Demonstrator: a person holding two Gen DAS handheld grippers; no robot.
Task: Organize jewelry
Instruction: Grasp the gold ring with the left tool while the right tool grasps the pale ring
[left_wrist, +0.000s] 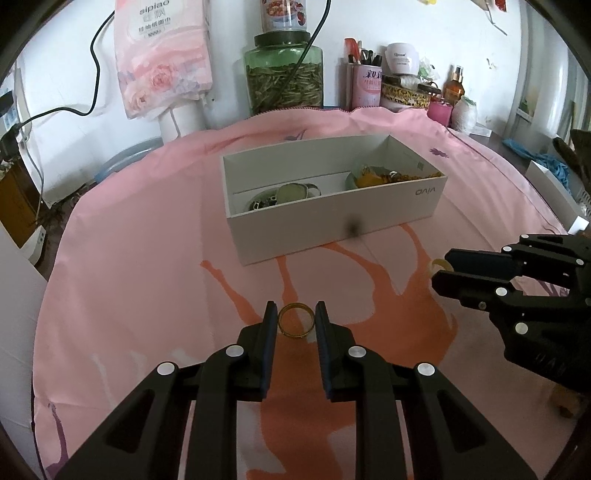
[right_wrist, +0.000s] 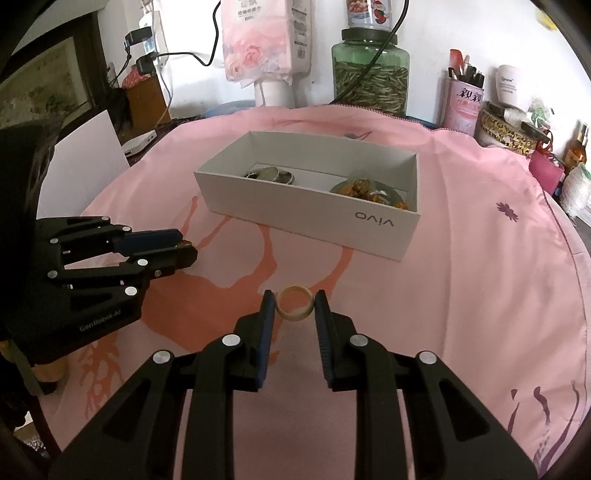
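- Jewelry is what we are sorting: a thin gold metal ring sits clamped across its width between the pads of our left gripper, and a pale cream, thicker band ring sits the same way in our right gripper.
- Both pairs of jaws stand narrow, each pressing on the outer edge of its ring, so the hoops face up and stay visible between the tips.
- We hold both rings just over the pink patterned cloth covering the table, on the near side of the white rectangular cardboard box, with the two grippers well apart so they do not collide.
- Inside the box, a silvery-green cluster lies at one end and an amber and gold heap at the other; we judge the pieces are being grouped by colour.
- By that reading, the gold ring belongs with the amber heap; the cream one is less certain.
- Gripping by the rim should let each ring drop cleanly once the jaws part over the box.
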